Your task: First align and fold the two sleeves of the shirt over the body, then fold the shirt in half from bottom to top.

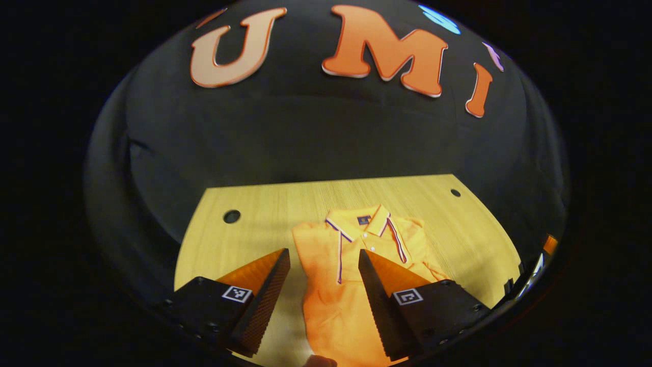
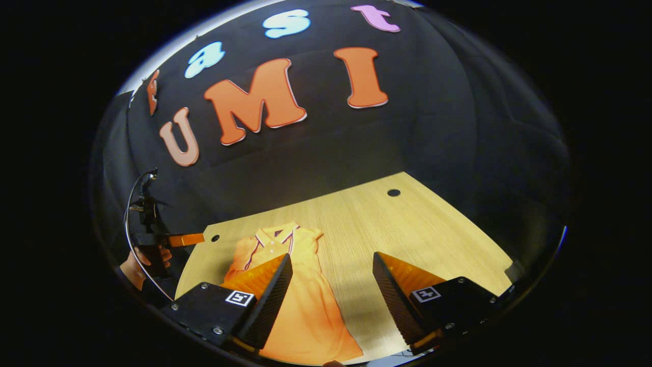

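An orange polo shirt [image 1: 351,285] lies flat on the wooden table [image 1: 244,234], collar toward the wall, with both sleeves lying folded in over the body. My left gripper [image 1: 324,254] hovers open above its chest, nothing between the fingers. In the right gripper view the same shirt [image 2: 300,300] lies at the lower left, its hem toward me. My right gripper [image 2: 332,257] stands open above the shirt's right edge and the bare wood, holding nothing. The left gripper [image 2: 186,239] and the hand [image 2: 135,265] that holds it appear at the far left of that view.
The table [image 2: 407,229] has round cable holes near its far corners [image 1: 232,216] [image 1: 455,192] [image 2: 393,192]. Black cloth wall rises right behind the table's back edge. Bare wood spreads right of the shirt.
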